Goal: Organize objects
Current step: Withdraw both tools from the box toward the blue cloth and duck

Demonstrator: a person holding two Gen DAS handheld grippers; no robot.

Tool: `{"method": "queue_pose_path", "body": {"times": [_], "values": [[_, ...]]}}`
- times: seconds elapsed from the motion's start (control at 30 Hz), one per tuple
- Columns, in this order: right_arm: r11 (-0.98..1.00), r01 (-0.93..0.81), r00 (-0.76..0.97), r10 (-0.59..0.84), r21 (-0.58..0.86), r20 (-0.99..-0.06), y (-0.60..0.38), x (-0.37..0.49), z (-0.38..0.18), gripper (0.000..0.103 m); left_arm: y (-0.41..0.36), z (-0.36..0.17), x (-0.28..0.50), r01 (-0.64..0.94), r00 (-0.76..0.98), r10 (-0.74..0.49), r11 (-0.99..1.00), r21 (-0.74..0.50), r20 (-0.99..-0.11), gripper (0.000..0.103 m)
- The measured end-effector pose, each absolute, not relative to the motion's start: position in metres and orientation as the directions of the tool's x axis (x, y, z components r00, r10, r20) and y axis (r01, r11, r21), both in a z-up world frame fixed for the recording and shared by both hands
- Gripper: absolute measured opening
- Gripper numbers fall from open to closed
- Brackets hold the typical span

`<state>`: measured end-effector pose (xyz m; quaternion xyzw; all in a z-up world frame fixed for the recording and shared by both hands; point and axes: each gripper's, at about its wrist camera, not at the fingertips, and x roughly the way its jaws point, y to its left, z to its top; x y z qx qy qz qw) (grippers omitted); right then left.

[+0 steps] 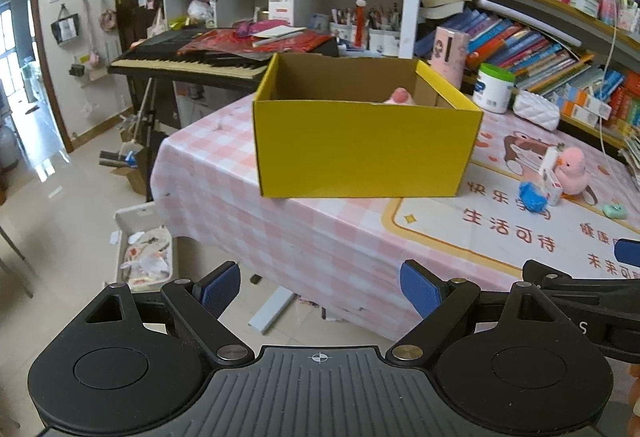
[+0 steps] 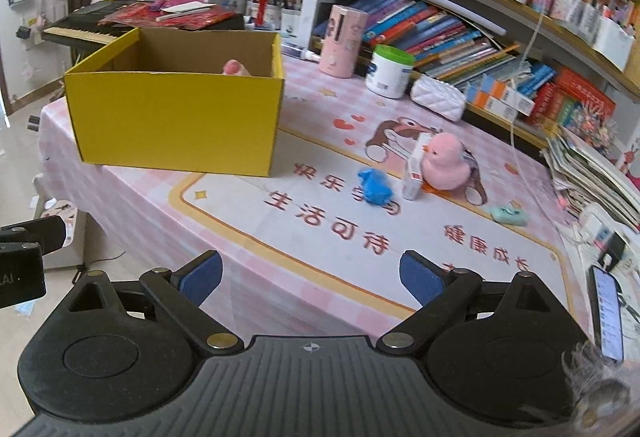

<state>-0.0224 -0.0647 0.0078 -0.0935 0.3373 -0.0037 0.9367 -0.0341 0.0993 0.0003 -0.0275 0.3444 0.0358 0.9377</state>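
Left gripper [image 1: 320, 287] hangs wide open and empty past the near table edge, level and aimed toward 12 o'clock at the yellow cardboard box [image 1: 362, 147], which sits well ahead on the pink checked tablecloth [image 1: 240, 205]. 1 pink item [image 1: 399, 95] already shows just above the box's front wall, so sorting looks begun. At 2 o'clock from this tool, still out on the printed mat, stand the pink plush duck [image 1: 573, 171], a small white carton [image 1: 552, 177] touching it, a crumpled blue item [image 1: 532, 197] and a mint-green piece [image 1: 615, 211] beyond. Right gripper [image 2: 310, 279] is likewise spread wide with nothing between its blue pads [image 2: 420, 279], held low over the near edge of the mat. From this view the box [image 2: 176, 121] lies at 11 o'clock with the pink item [image 2: 234, 67] inside, while the duck [image 2: 444, 161], carton [image 2: 412, 177] and blue item [image 2: 374, 189] cluster at 1 o'clock and the mint piece [image 2: 507, 215] at 2 o'clock. At least 4 things seem left to box, and the right tool appears better placed to reach them.
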Motion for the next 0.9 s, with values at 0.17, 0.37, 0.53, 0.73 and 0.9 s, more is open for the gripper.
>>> {"method": "queue_pose_path", "body": {"times": [0.17, 0.37, 0.53, 0.73, 0.9], "values": [[0.982, -0.023, 0.772, -0.102, -0.187, -0.628, -0.076, -0.029, 0.008, 0.096, 0.088, -0.001, -0.033, -0.047, 0.759, 0.011, 0.998, -0.037, -0.651, 0.089], [0.981, 0.04, 0.76, -0.152, -0.188, -0.632, -0.094, -0.032, 0.008, 0.096, 0.068, -0.001, -0.027, 0.016, 0.757, -0.037, 0.999, -0.038, -0.652, 0.089], [0.978, 0.099, 0.744, -0.196, -0.184, -0.639, -0.113, -0.032, 0.005, 0.096, 0.049, -0.004, -0.019, 0.073, 0.75, -0.078, 0.997, -0.034, -0.657, 0.089], [0.97, 0.164, 0.727, -0.24, -0.177, -0.643, -0.138, -0.026, 0.002, 0.096, 0.024, -0.005, -0.004, 0.134, 0.74, -0.122, 0.99, -0.033, -0.661, 0.089], [0.963, 0.207, 0.707, -0.269, -0.173, -0.654, -0.164, -0.016, 0.001, 0.096, 0.0, -0.006, 0.01, 0.177, 0.729, -0.152, 0.984, -0.03, -0.667, 0.089]]}}
